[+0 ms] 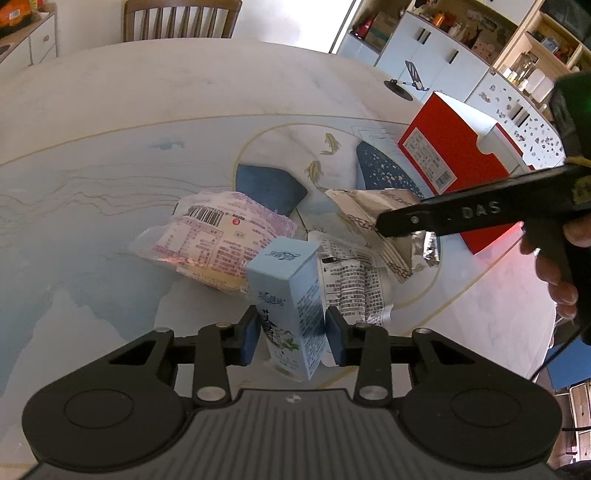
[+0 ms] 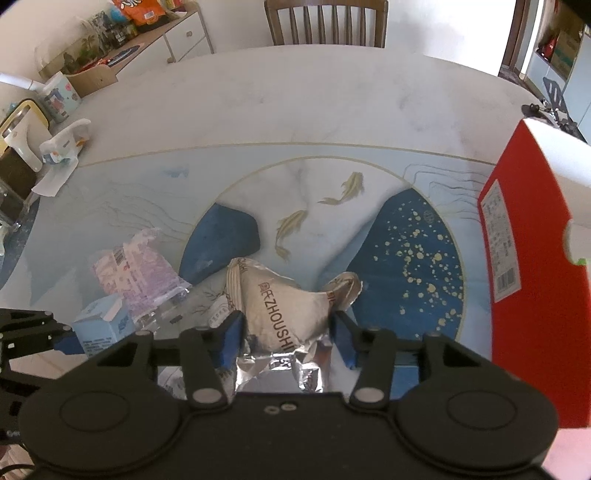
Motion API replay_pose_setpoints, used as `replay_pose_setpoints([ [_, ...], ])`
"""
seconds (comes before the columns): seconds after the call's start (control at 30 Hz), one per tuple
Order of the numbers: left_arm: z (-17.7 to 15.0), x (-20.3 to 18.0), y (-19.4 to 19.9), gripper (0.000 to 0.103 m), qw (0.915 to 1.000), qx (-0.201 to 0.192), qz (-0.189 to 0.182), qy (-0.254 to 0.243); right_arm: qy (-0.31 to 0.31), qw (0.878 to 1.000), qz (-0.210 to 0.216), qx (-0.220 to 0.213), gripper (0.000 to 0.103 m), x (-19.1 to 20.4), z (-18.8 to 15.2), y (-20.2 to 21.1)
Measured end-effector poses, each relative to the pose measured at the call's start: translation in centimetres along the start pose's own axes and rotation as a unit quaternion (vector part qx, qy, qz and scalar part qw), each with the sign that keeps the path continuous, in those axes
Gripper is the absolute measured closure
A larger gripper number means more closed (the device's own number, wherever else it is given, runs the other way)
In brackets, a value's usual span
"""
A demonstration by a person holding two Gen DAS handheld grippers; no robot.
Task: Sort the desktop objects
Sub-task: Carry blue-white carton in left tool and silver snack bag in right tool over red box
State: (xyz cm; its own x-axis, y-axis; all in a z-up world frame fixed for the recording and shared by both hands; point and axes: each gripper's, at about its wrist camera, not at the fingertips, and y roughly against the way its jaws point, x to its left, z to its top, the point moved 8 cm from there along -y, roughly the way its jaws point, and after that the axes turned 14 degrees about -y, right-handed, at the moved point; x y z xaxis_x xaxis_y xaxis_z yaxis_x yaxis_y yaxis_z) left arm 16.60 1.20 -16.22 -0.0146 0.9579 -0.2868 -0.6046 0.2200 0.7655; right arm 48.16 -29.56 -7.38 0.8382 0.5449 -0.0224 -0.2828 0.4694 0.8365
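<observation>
My left gripper (image 1: pixel 291 334) has its blue pads on both sides of an upright light-blue carton (image 1: pixel 291 295), closed against it. A pink-and-purple snack bag (image 1: pixel 221 236) lies behind the carton, and a white printed packet (image 1: pixel 351 277) lies to its right. My right gripper (image 2: pixel 286 334) straddles a crumpled silver-and-white snack bag (image 2: pixel 284 306), with its pads touching the bag's sides. That bag also shows in the left wrist view (image 1: pixel 365 210), under the right gripper's arm. The carton (image 2: pixel 99 321) and the pink bag (image 2: pixel 136 273) show at left in the right wrist view.
A red-and-white shoebox (image 1: pixel 454 155) (image 2: pixel 532 258) stands on the right side of the marble table (image 1: pixel 147 92). A phone stand (image 1: pixel 410 79) sits at the far right edge. A chair (image 2: pixel 325 22) stands behind the table. Cups and tissues (image 2: pixel 59 144) sit at far left.
</observation>
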Motion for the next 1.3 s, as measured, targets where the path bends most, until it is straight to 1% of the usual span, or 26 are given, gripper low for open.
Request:
replay_pose_setpoints([
  [0.13,0.0,-0.1,0.4,0.071,1.0000,-0.004,-0.002,0.004,0.005,1.000,0.003,-0.005,0.052,-0.1,-0.5,1.2],
  [0.4,0.0,-0.3,1.2,0.072,0.9998,-0.014,-0.003,0.010,0.009,1.000,0.015,-0.015,0.053,-0.4,-1.6,3.8],
  [0.73,0.7,-1.9,3.3,0.072,0.9993,-0.024,-0.026,0.010,0.015,0.999,0.021,-0.026,0.053,-1.2,-2.8,6.9],
  [1.03,1.5,-4.1,4.4,0.072,0.9985,-0.022,-0.049,-0.002,0.010,0.999,0.021,-0.034,0.053,-2.7,-4.0,9.6],
  [1.3,3.1,-7.0,5.0,0.072,0.9969,-0.024,-0.068,-0.034,0.009,0.999,0.014,-0.046,0.053,-4.8,-4.7,12.2],
])
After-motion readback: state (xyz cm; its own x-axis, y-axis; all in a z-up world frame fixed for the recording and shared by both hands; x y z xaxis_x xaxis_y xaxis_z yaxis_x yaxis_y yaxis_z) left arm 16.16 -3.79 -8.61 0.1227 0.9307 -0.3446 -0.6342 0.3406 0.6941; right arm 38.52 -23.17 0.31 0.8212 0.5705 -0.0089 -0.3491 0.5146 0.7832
